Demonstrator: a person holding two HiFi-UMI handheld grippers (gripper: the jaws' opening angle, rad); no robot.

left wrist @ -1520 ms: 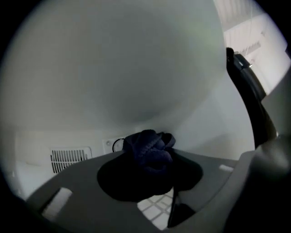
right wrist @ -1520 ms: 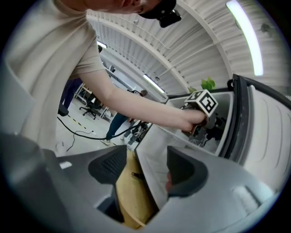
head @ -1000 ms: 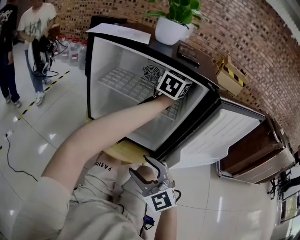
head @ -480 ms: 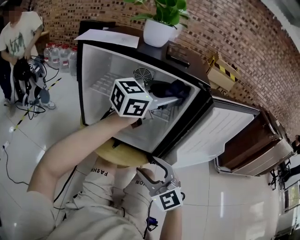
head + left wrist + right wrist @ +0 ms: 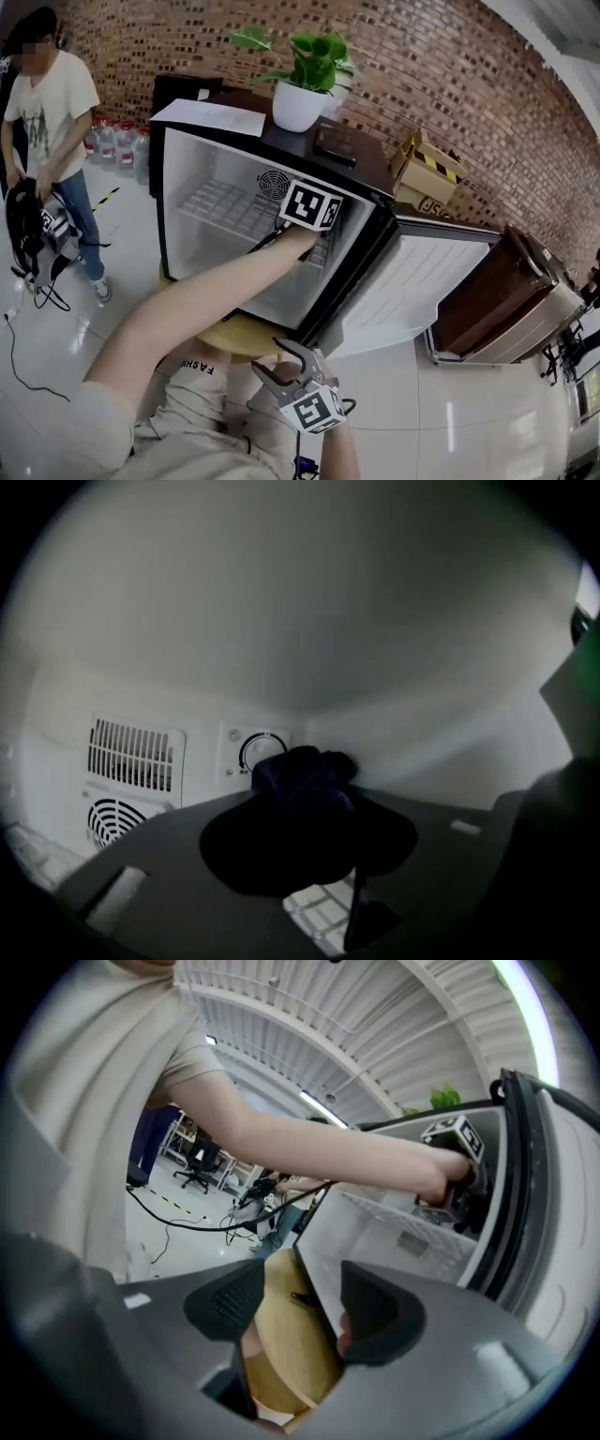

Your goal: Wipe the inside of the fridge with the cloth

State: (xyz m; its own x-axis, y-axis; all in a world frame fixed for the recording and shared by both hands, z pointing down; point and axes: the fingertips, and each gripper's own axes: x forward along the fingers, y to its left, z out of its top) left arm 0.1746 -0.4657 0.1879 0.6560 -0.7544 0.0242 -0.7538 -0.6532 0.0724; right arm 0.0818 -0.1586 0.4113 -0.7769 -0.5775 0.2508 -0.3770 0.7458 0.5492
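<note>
The small black fridge (image 5: 161, 187) stands open, white inside, with a wire shelf (image 5: 220, 208). My left arm reaches deep into it; only the left gripper's marker cube (image 5: 312, 206) shows in the head view. In the left gripper view the left gripper (image 5: 305, 813) is shut on a bunched dark cloth (image 5: 300, 780), which is up near the back wall by the thermostat dial (image 5: 259, 750) and the right side wall. My right gripper (image 5: 286, 361) hangs low over my lap, outside the fridge. Its jaws have just been closing a little, still open with nothing between them (image 5: 295, 1309).
The fridge door (image 5: 412, 281) swings out to the right. A potted plant (image 5: 298, 105) and papers sit on top. A round wooden stool (image 5: 239, 333) is under the fridge. A person (image 5: 47, 103) stands at the left; a wooden cabinet (image 5: 497, 300) is at the right.
Half a second ago the left gripper was drawn out toward the fridge's front with the cloth showing; now it is back deep at the right rear. The right gripper has hardly moved.
</note>
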